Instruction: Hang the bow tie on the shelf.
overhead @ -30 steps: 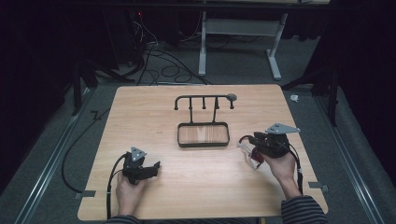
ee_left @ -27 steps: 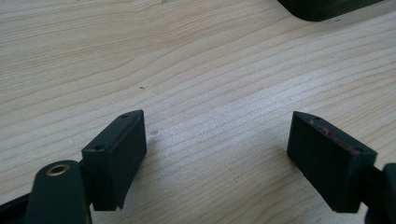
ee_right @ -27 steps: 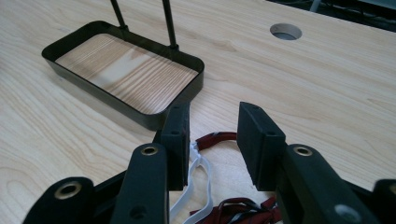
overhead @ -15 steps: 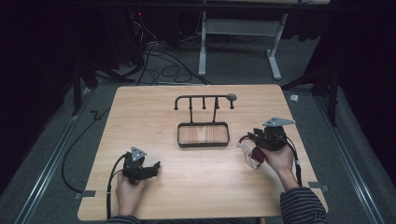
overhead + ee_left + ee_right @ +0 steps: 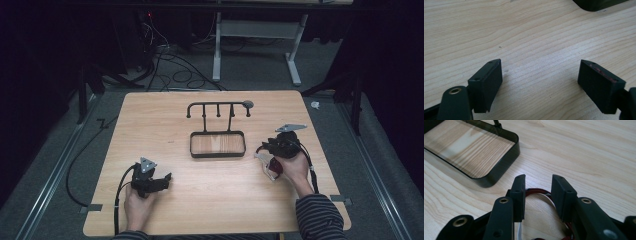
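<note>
In the high view the person's left hand (image 5: 136, 202) comes in from the six o'clock edge and rests low on the table (image 5: 165, 120), wrapped round the left gripper (image 5: 162, 179), which points toward three o'clock, its grey plate on top and its cable looping back toward seven o'clock. In the left gripper view its jaws stand wide apart over bare wood with nothing between them.

The right hand (image 5: 291, 167), in a striped sleeve (image 5: 320, 217), reaches in from five o'clock with the wrist bent so the right gripper (image 5: 264, 156) points toward nine o'clock, tilted down at the table. Its jaws are partly closed. In the right gripper view a red-and-white ring-shaped thing (image 5: 537, 195) sits between the fingers (image 5: 519, 195), curving from one to the other; it looks held, though I cannot quite tell whether the pads press on it. In the high view the same thing (image 5: 267, 165) shows just below the gripper's tip, close above the wood.

The black wire tray (image 5: 192, 145) with its hook rail (image 5: 218, 105) stands at the table's centre, at about ten o'clock from the right gripper and just apart from it. No writing or label can be read anywhere.
</note>
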{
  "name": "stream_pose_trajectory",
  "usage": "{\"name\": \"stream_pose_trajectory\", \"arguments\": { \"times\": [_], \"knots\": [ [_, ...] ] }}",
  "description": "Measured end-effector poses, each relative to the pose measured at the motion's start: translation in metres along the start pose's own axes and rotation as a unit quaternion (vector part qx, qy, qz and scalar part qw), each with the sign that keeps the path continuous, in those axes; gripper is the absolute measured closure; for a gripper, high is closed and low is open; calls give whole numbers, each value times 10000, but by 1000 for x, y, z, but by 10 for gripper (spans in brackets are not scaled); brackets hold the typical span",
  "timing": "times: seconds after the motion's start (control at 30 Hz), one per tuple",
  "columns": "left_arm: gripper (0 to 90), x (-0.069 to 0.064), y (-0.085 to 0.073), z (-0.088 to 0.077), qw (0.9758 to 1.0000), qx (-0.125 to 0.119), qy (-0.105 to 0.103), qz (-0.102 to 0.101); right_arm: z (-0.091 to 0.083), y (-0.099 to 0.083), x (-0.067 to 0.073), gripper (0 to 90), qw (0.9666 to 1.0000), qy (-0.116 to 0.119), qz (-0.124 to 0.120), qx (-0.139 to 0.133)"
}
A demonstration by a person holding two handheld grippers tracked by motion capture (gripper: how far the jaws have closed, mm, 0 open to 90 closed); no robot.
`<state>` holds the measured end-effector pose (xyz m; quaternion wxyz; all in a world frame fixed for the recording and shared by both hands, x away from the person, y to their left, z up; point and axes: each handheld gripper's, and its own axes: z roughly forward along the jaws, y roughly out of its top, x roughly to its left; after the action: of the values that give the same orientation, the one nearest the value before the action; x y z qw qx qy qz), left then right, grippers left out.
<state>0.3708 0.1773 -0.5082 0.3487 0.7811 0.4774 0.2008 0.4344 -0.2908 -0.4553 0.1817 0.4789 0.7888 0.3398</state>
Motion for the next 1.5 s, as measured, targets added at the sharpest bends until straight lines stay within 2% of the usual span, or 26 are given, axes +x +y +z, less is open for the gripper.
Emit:
{"name": "stream_pose_trajectory", "arguments": {
  "times": [0.3,0.6,1.2,1.37,1.5],
  "knots": [
    [203,0,0,0,10000,1,1,1,12,-2,-2,641,9999,58,-54,129],
    [203,0,0,0,10000,2,2,2,20,-5,-5,628,9997,35,14,256],
    [203,0,0,0,10000,9,0,11,34,-8,-13,625,9990,-222,44,390],
    [203,0,0,0,10000,9,0,12,37,-10,-15,675,9985,-274,66,460],
    [203,0,0,0,10000,9,2,13,36,-10,-16,784,9985,-305,19,464]
  ]
}}
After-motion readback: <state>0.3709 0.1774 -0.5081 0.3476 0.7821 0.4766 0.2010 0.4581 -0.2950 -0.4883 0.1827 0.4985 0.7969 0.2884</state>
